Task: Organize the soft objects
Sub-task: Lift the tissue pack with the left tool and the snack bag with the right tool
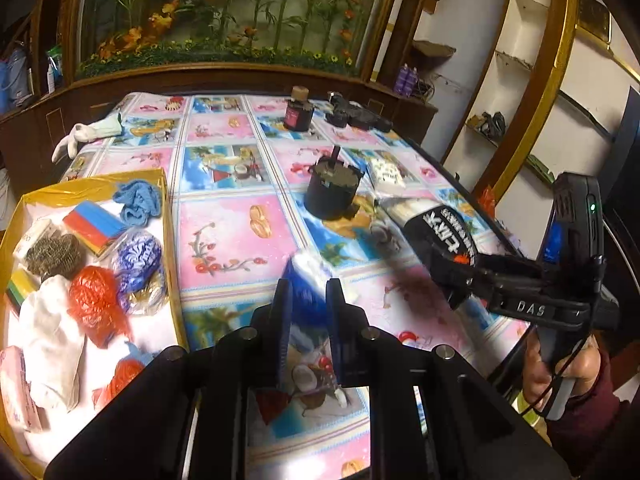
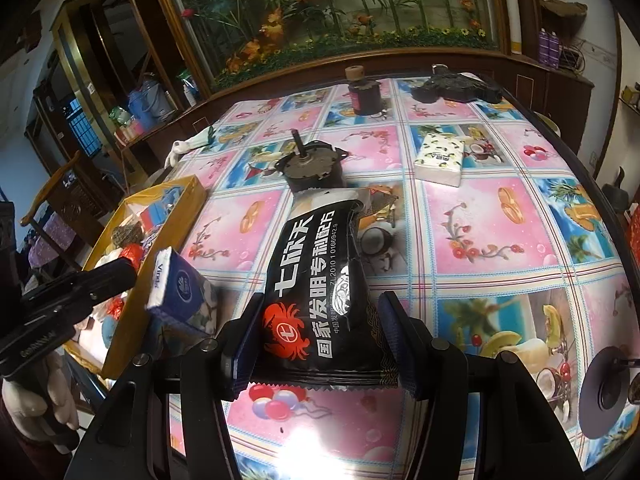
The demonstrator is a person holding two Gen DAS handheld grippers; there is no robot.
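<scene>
Right gripper [image 2: 320, 344]: my pads clamp the black sachet [image 2: 320, 280] at its near end, above the table [image 2: 500, 240].
Sachet axis: long, pointing away toward the motor [image 2: 314, 168].
Left gripper [image 1: 306, 320]: nearly closed on the blue tissue pack [image 2: 182, 294].
Right view only: pack's face, white tissue pack [image 2: 440, 158].
Left view only: yellow box [image 1: 170, 240] contents.
</scene>
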